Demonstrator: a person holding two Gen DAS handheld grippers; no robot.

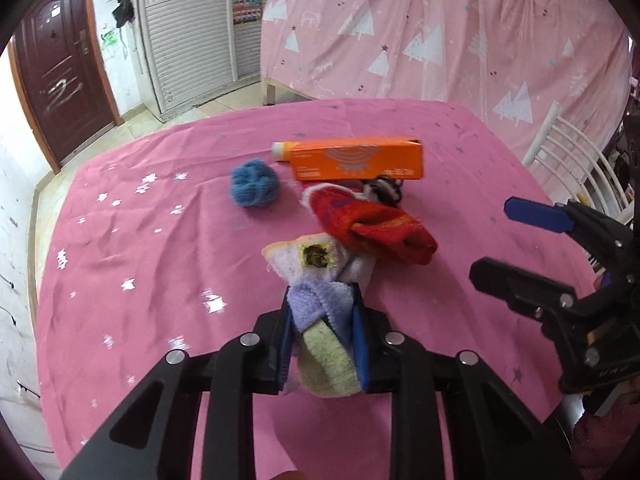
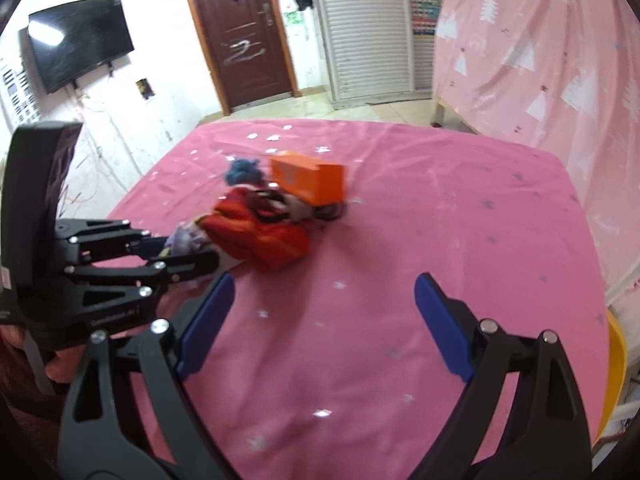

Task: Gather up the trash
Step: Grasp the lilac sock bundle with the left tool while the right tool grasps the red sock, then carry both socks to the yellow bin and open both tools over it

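Left gripper [image 1: 320, 332] is clamped on a fuzzy pastel terry cloth [image 1: 316, 280] lying on the pink star-print tablecloth [image 1: 160, 264], a crumpled red cloth [image 1: 372, 224] just beyond. Right gripper [image 2: 320, 328] hangs wide open and empty, well short of the orange carton [image 2: 308, 182] and blue yarn ball [image 2: 242, 172].

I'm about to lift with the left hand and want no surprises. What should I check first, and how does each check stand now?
1. Left gripper jaws closed on the pastel towel: ok.
2. Grip takes in enough cloth: ok, folds fill the jaws.
3. Towel free of the red cloth: not ok, they overlap.
4. Right gripper free to help: ok, jaws wide, nothing between them.
5. Orange box and blue yarn ball clear of the lift: ok.
6. Trash bin within reach: cannot tell, none in view.
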